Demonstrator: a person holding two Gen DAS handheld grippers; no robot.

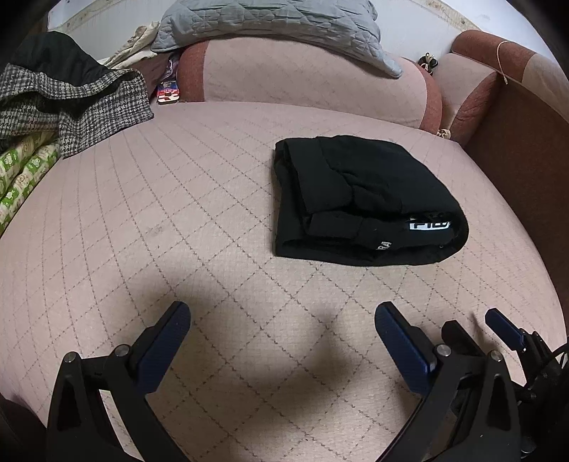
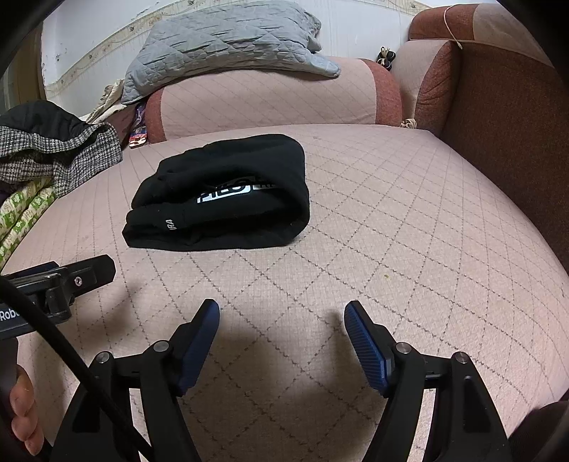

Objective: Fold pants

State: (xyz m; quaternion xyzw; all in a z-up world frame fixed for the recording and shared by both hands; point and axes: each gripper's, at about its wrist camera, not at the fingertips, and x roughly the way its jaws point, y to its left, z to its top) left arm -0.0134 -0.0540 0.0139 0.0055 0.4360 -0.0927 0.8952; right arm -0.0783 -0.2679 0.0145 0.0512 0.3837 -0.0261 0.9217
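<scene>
the pants (image 1: 359, 199) lay folded in a compact bundle on the sofa seat (image 1: 177, 213), ahead of both grippers and touching neither. the left gripper (image 1: 282, 334) and right gripper (image 2: 281, 330) hovered with jaws apart, empty; the bundle sat forward-right of the left, forward-left of the right, its long axis running away from them.

A pink quilted sofa seat (image 1: 177, 213) with rust-trimmed back cushions (image 1: 302, 81) stands against a white wall (image 2: 355, 28).
</scene>
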